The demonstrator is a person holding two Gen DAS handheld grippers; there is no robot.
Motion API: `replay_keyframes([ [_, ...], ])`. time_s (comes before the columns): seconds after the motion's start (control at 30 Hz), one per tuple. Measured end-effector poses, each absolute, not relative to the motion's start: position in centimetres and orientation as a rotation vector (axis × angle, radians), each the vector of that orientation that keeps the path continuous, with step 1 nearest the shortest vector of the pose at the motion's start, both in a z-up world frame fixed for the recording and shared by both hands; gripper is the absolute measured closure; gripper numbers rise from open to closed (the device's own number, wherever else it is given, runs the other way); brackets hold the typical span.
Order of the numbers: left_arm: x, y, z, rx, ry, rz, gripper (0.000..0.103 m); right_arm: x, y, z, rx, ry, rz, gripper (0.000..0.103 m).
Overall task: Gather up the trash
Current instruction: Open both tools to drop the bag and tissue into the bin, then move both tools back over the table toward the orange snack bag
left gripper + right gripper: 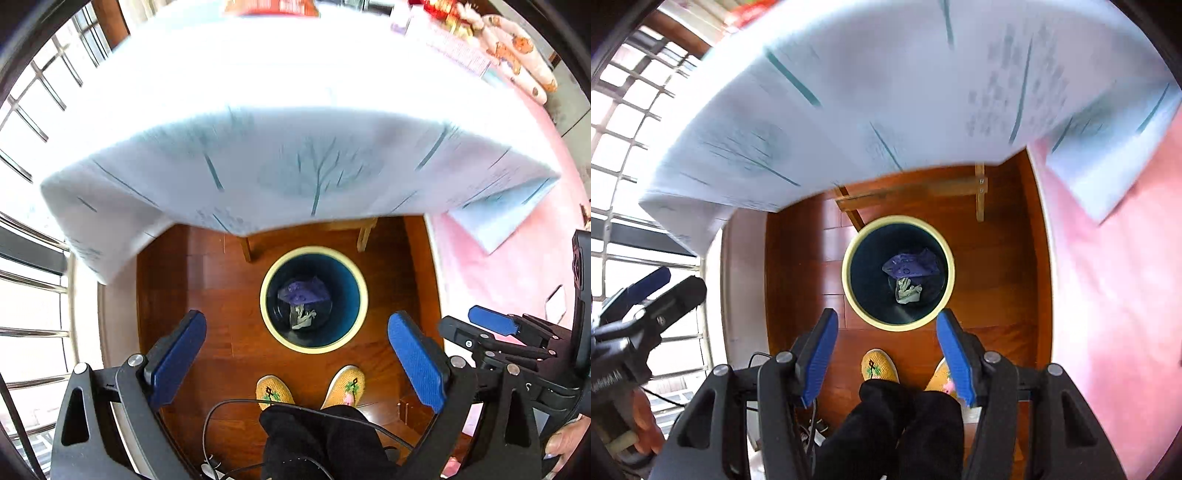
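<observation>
We can read no text. The print on the tablecloth (295, 162) is blurred, and the white lettering on the left gripper's (646, 295) body is too warped to make out.

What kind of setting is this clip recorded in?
Most likely a room in a home: a table with a tree-print tablecloth over a polished wooden floor, a round waste bin beside it, a pink bedspread nearby, and barred windows.
</observation>
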State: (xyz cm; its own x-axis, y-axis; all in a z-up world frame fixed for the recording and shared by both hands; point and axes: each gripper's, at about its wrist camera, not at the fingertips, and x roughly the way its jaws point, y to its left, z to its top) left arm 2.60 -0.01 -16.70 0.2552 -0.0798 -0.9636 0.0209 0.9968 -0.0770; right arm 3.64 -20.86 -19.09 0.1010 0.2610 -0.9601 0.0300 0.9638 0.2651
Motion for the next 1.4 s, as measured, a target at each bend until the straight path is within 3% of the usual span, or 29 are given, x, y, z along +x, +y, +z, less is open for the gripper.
replay_keyframes([
  [0.37, 2.8, 1.6, -2.7, -0.095, 1.156, 0.013, 0.005, 4.8, -22.2, -6.3, 0.164, 1.235, 0.255, 0.047],
  [0.67, 5.3, 2.0, 3.8, -0.137, 1.043, 0.087, 0.005, 8.2, -22.8, -0.2, 0.116, 1.085, 0.31, 0.047],
  [1.0, 11.9, 4.0, 3.2, -0.169, 1.057, 0.036, 0.005, 14.5, -21.2, 0.3, 0.122, 1.03, 0.276, 0.047],
  [1.4, 30.1, 11.0, -3.5, -0.207, 1.218, -0.124, 0.005, 26.6, -17.7, -1.9, 0.188, 1.056, 0.061, 0.047],
])
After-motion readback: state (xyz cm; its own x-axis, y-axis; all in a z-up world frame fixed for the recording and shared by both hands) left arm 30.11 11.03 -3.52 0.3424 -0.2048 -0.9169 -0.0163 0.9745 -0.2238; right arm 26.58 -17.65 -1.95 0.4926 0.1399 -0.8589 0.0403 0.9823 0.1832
